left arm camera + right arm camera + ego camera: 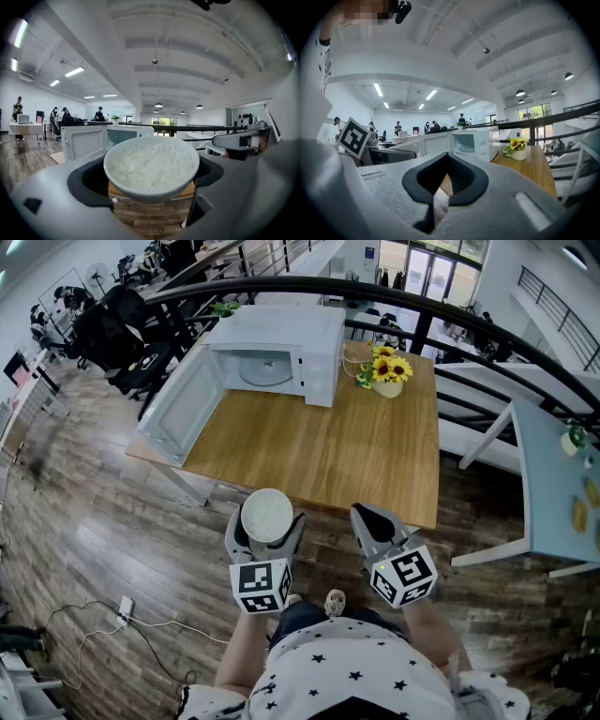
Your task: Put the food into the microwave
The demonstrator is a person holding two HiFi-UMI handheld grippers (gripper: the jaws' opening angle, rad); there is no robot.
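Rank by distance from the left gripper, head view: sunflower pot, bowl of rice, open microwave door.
1. bowl of rice: held in the jaws of the left gripper.
2. microwave door: swung open, ahead and to the left.
3. sunflower pot: farthest, ahead right, beside the microwave.

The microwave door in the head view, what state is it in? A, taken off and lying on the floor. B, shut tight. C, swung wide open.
C: the microwave stands on the wooden table with its door swung wide open to the side, so the turntable inside shows.
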